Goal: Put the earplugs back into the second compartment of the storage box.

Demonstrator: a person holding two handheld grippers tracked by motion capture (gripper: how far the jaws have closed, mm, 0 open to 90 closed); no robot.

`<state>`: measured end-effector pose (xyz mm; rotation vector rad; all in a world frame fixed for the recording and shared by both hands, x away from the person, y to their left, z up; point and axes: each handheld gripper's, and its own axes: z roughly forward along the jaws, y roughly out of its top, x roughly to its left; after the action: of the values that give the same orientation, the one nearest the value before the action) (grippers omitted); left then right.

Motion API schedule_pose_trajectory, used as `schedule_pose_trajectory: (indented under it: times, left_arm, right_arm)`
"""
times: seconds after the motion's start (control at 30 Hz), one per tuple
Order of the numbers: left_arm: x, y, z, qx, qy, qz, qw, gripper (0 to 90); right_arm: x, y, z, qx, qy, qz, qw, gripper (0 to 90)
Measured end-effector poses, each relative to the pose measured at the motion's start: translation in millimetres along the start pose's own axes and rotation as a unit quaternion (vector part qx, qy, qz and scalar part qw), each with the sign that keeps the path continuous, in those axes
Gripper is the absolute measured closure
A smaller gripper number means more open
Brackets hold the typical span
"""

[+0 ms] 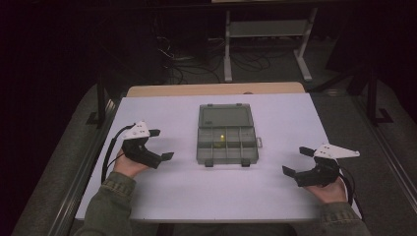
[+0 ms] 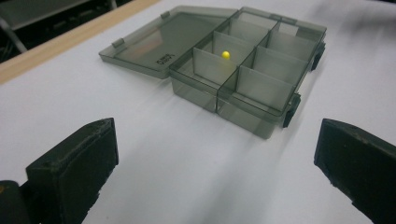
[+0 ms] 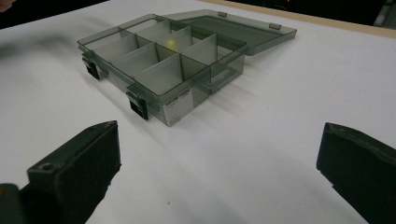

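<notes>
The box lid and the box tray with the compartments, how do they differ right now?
The lid lies flat on the table on the far side, while the tray sits nearer the person. The lid is one undivided shallow panel; the tray is deeper and split by walls into compartments. The lid holds nothing; the tray has a small yellow ball in one compartment. Both are smoky translucent grey plastic, joined along one edge.
</notes>
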<state>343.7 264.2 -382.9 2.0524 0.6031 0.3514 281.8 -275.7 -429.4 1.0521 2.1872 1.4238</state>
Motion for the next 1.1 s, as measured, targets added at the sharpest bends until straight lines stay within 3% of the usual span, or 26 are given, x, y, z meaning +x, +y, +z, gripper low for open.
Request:
schedule_pose_trajectory:
  times: [0.43, 0.6, 1.1]
  left_arm:
    - [0.3, -27.4, -35.9, -0.055, 0.032, -0.026, 0.9976, 0.0]
    - [-0.7, -37.2, -45.5, -0.081, 0.037, -0.033, 0.9954, 0.0]
    - [-1.3, -65.1, -67.4, -0.123, 0.059, -0.065, 0.9885, 0.0]
  right_arm:
    - [1.6, 0.0, 1.9, 0.002, 0.002, 0.0, 1.0, 0.0]
    - [1.6, -0.1, 2.1, 0.003, 0.001, 0.001, 1.0, 0.0]
    - [1.6, -0.2, 0.9, 0.004, 0.001, -0.001, 1.0, 0.0]
